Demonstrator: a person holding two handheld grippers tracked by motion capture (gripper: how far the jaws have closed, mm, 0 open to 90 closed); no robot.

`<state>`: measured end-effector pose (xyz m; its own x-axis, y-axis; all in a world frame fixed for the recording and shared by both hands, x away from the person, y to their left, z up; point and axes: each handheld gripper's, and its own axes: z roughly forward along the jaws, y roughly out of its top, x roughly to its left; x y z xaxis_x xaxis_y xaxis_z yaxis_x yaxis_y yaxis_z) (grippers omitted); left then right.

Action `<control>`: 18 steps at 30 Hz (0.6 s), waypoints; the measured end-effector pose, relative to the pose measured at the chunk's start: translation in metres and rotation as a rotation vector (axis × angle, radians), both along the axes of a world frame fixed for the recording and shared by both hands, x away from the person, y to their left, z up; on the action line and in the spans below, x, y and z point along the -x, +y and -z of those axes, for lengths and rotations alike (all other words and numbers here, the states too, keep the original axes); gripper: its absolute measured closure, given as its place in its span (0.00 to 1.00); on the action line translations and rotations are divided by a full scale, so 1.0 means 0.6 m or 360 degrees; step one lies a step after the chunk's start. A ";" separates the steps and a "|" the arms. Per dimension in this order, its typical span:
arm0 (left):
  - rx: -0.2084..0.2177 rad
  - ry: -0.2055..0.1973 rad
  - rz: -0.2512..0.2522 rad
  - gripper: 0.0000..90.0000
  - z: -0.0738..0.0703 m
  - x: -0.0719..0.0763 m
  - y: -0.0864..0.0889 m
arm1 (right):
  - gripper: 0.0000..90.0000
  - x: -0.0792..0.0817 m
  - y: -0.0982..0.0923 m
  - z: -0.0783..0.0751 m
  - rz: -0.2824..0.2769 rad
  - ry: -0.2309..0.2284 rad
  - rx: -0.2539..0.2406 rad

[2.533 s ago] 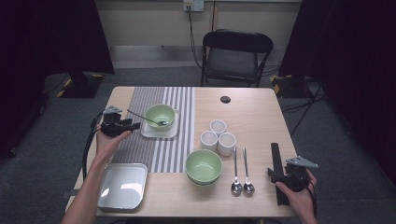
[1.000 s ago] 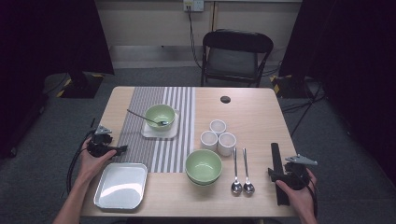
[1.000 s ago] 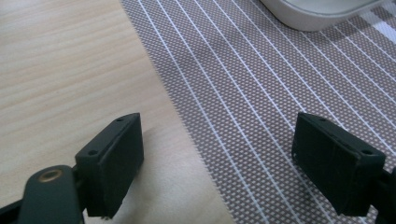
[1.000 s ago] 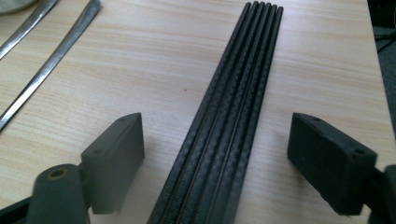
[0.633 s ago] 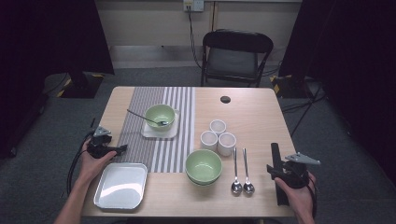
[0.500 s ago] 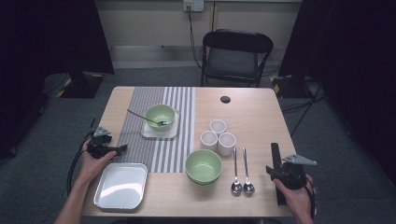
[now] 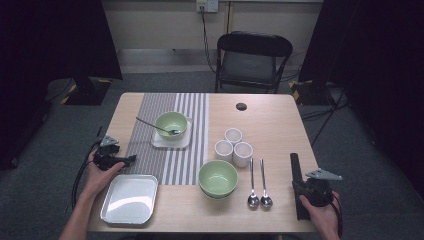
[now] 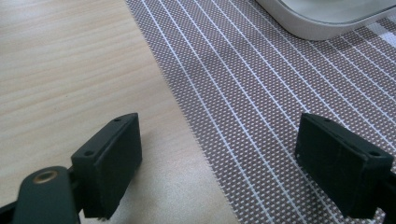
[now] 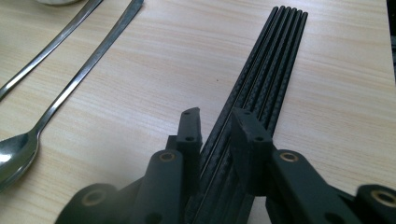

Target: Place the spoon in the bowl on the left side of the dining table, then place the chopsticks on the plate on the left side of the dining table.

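Closing on black chopsticks (image 9: 261, 70) — right hand-held gripper (image 9: 217, 126); nothing readable.

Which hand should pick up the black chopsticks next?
Right. The right gripper already sits over the black chopsticks, its jaws just closing around some of them. The left gripper is open, across the table at the striped mat.

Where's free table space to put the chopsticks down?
Bare wood between the white cups and the table's right edge, and around the black disc. Crowded: striped runner, bowls, tray, spoons.
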<state>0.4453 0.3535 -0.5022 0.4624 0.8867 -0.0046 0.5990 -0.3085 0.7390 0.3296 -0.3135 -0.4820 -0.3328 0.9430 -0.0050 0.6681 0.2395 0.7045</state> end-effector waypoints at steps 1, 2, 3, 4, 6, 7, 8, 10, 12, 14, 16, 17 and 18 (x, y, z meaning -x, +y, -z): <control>0.0000 0.0000 0.0000 0.16 0.000 0.000 0.000 | 0.84 0.001 -0.001 0.001 0.0003 -0.0001 -0.0004; 0.0014 -0.0002 -0.0009 0.16 0.001 0.000 -0.001 | 0.84 0.001 -0.002 0.001 0.0004 -0.0005 -0.0001; 0.0000 0.0000 0.0000 0.16 0.000 0.000 0.000 | 0.84 0.001 -0.003 0.000 0.0005 -0.0008 -0.0003; 0.0000 0.0000 0.0000 0.16 0.000 0.000 0.000 | 0.84 0.002 -0.003 0.001 0.0006 -0.0014 -0.0009; 0.0020 0.0000 -0.0012 0.16 0.001 0.000 -0.002 | 0.85 0.002 -0.002 0.001 -0.0007 -0.0017 -0.0011; 0.0000 0.0000 -0.0001 0.16 0.000 0.000 0.000 | 0.85 0.002 -0.001 0.001 -0.0010 -0.0015 -0.0013; 0.0000 0.0000 0.0000 0.16 0.000 0.000 0.000 | 0.86 0.001 0.001 0.001 -0.0021 -0.0022 -0.0009; 0.0001 0.0000 0.0000 0.16 0.000 0.000 0.000 | 0.86 0.001 0.003 0.000 -0.0024 -0.0020 -0.0015; 0.0005 0.0002 0.0001 0.16 0.000 0.000 0.000 | 0.88 0.001 0.003 0.001 -0.0029 -0.0008 -0.0010; 0.0005 0.0002 0.0001 0.16 0.000 0.000 0.000 | 0.89 0.000 0.002 0.001 -0.0020 -0.0001 -0.0019; 0.0005 0.0002 0.0001 0.16 0.000 0.000 0.000 | 0.89 -0.001 0.002 0.002 -0.0025 -0.0007 -0.0020; 0.0005 0.0002 0.0001 0.16 0.000 0.000 0.000 | 0.90 -0.001 0.003 0.001 -0.0028 -0.0002 -0.0021; 0.0002 0.0001 0.0002 0.16 0.000 0.000 0.000 | 0.90 -0.002 0.004 0.001 -0.0030 0.0001 -0.0023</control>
